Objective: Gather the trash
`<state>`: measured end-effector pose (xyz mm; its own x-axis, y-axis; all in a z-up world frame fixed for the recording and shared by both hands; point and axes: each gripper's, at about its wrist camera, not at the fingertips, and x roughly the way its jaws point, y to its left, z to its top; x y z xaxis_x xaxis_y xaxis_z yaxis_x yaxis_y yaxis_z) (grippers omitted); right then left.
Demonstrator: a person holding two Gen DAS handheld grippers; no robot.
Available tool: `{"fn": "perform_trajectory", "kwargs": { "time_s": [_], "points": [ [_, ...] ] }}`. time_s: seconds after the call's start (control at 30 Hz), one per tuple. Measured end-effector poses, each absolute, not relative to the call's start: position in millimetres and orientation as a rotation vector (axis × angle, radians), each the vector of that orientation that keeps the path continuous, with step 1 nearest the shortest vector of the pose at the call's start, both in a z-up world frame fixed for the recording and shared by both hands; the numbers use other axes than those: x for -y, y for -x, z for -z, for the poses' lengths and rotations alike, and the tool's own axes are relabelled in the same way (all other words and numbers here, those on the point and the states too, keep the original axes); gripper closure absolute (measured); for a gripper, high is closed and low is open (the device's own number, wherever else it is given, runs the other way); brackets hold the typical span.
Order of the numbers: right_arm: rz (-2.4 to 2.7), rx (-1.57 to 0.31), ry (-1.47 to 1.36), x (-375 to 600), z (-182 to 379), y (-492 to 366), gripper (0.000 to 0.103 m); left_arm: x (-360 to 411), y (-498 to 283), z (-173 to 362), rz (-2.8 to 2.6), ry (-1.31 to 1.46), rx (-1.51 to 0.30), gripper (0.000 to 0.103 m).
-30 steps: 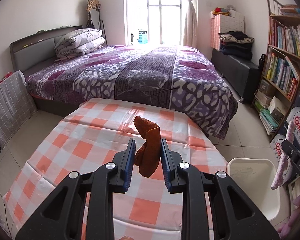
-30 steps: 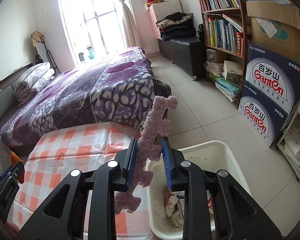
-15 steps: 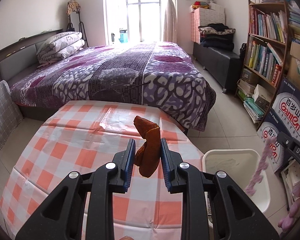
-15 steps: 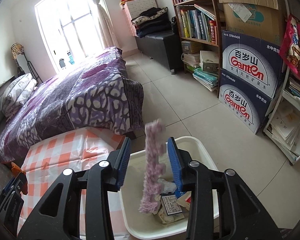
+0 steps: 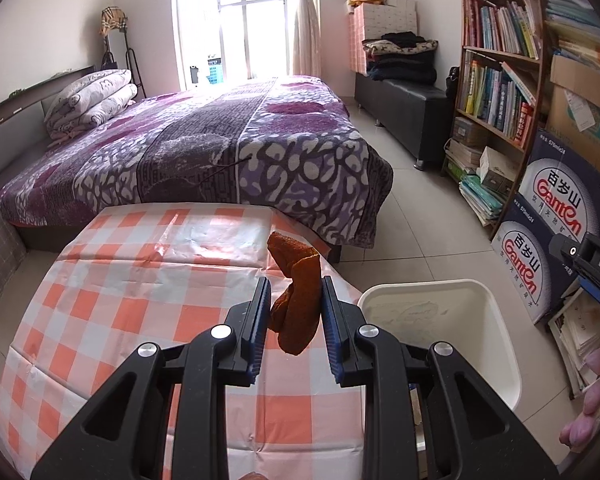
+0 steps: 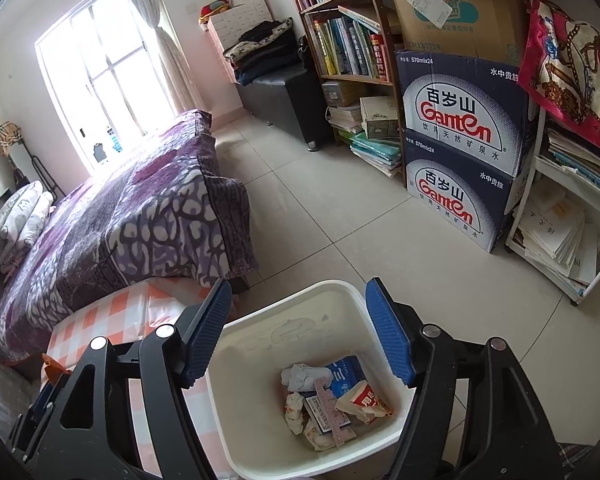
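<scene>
My left gripper point(image 5: 294, 312) is shut on an orange-brown peel-like scrap point(image 5: 296, 300) and holds it above the right edge of the checked table point(image 5: 120, 312), beside the white bin point(image 5: 496, 320). My right gripper point(image 6: 300, 332) is open and empty, right above the white bin point(image 6: 252, 440). The pink foam strip point(image 6: 332, 412) lies inside the bin on packets and crumpled paper. The right gripper's body shows at the right edge of the left wrist view point(image 5: 588, 260).
A purple bed point(image 5: 220, 152) stands behind the table. Ganten water boxes point(image 6: 460, 152) and a bookshelf point(image 6: 340, 40) line the right wall. A white shelf with papers point(image 6: 560, 232) is at the far right. Tiled floor point(image 6: 340, 220) lies between bed and boxes.
My right gripper opened and the pink foam strip fell into the bin. My left gripper has carried the orange scrap rightward toward the bin.
</scene>
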<state>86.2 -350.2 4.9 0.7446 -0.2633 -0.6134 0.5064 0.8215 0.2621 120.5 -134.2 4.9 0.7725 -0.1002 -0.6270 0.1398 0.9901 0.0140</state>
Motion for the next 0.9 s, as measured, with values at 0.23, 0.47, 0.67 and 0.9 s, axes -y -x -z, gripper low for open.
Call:
{"fn": "perform_trajectory", "kwargs": {
  "time_s": [0.23, 0.47, 0.67, 0.9],
  "points": [
    [0.468, -0.583, -0.477, 368, -5, -79, 0.023, 158, -120, -2, 0.198, -0.064, -0.695, 0.076],
    [0.500, -0.555, -0.501, 383, -9, -69, 0.015, 181, -119, 0, 0.375, -0.006, -0.757, 0.052],
    [0.503, -0.532, -0.500, 385, -13, -66, 0.011, 181, -113, -3, 0.360, -0.018, -0.736, 0.040],
    [0.489, -0.503, -0.425, 365, -19, -64, 0.009, 150, -103, -11, 0.245, -0.021, -0.689, 0.025]
  ]
}}
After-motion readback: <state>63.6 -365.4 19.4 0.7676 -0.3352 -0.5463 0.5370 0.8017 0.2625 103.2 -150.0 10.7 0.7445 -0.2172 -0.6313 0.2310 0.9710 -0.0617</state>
